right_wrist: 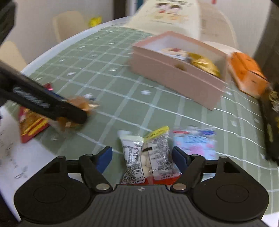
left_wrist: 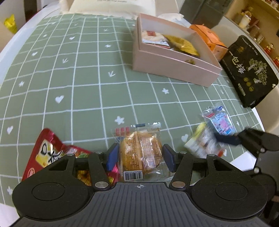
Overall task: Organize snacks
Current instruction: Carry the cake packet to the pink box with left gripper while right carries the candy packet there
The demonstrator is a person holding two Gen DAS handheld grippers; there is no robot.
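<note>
My left gripper (left_wrist: pixel 140 157) points down at the green checked cloth (left_wrist: pixel 87 78), and its blue pads press both sides of a clear packet with a brown cake (left_wrist: pixel 141 150). In the right wrist view the same gripper (right_wrist: pixel 76 113) shows blurred at the left, with that cake packet (right_wrist: pixel 82 103) at its tip. My right gripper (right_wrist: pixel 142 158) is open around two small packets, a white one (right_wrist: pixel 132 157) and a clear one with a yellow top (right_wrist: pixel 158 150); the left pad stands clear of them. A pink open box (left_wrist: pixel 174 69) (right_wrist: pixel 174 82) holds a gold packet (left_wrist: pixel 183 44) and a red-and-white one.
A red snack bag (left_wrist: pixel 43 150) lies left of the left gripper. A blue-and-pink packet (right_wrist: pixel 195 141) lies right of the right gripper. A black pouch (left_wrist: pixel 249 69) and an orange carton (left_wrist: pixel 209 38) are beside the box. A cream bag (left_wrist: pixel 111 5) stands at the back.
</note>
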